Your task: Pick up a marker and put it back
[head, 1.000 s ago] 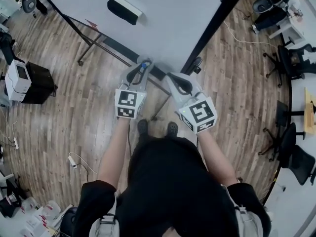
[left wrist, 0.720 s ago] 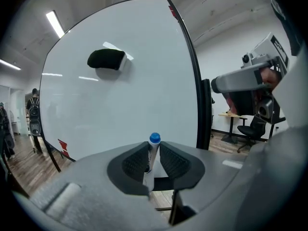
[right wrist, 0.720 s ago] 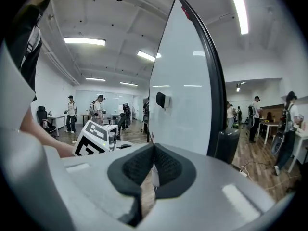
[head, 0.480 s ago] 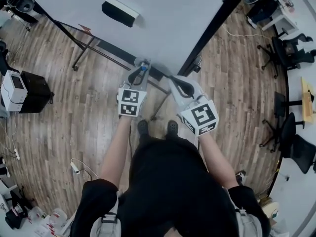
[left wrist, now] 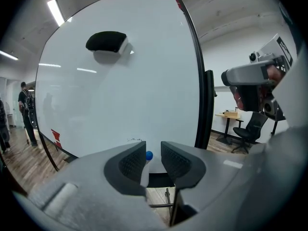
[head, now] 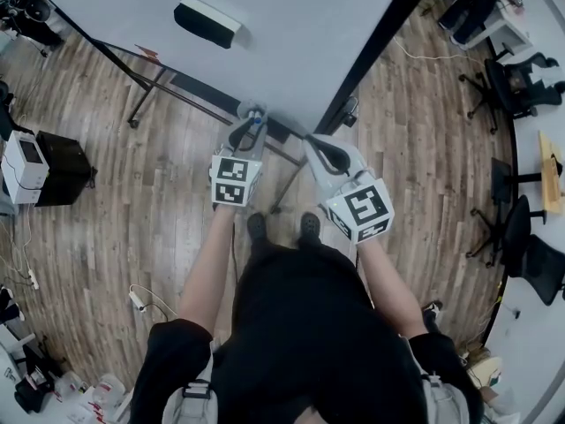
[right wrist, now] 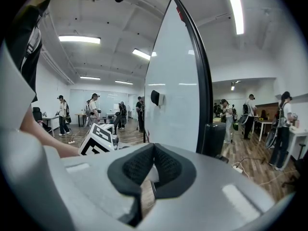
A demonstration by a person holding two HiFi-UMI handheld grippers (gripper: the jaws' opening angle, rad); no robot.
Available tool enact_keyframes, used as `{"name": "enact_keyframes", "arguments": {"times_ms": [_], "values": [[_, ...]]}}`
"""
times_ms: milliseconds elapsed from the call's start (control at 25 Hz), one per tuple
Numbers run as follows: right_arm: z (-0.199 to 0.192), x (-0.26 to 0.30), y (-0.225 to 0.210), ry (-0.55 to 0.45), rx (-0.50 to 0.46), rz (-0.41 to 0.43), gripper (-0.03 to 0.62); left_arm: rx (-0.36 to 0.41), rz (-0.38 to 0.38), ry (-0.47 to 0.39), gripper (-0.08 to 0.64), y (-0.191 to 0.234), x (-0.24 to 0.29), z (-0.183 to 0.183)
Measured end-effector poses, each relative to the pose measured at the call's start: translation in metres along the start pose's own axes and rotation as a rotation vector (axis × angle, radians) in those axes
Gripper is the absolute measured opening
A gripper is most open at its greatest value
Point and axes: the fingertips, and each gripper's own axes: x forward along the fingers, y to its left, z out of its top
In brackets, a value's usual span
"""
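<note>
A white marker with a blue cap [left wrist: 148, 155] sits between the jaws of my left gripper [left wrist: 153, 160], just above the dark tray [left wrist: 158, 180] at the whiteboard's bottom edge. The jaws are opening: the marker leans on the left pad and a gap shows at the right pad. I cannot tell whether it rests on the tray. From the head view, the left gripper [head: 252, 114] points at the whiteboard [head: 291, 34] with the blue cap [head: 257, 121] at its tips. My right gripper [head: 311, 140] hovers beside it, shut and empty [right wrist: 154, 159].
A black eraser [head: 207, 21] sticks high on the board, also in the left gripper view [left wrist: 106, 41]. The board's black frame [head: 375, 47] and stand legs [head: 154, 87] reach over the wooden floor. Office chairs [head: 521, 95] stand at right, a box [head: 26, 153] at left. People stand in the room behind.
Both grippers stay by the board's lower edge. The left gripper has edged slightly closer to the tray; the view has shifted a little.
</note>
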Motion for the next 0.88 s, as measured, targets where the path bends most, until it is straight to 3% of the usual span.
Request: {"name": "enact_keyframes", "arguments": {"times_ms": [480, 880], "values": [[0.005, -0.001, 0.006, -0.02, -0.013, 0.04, 0.002, -0.008, 0.032, -0.026, 0.097, -0.003, -0.016, 0.009], [0.011, 0.006, 0.022, -0.033, -0.015, 0.169, 0.002, -0.023, 0.155, -0.081, 0.088, 0.002, -0.065, 0.032]]}}
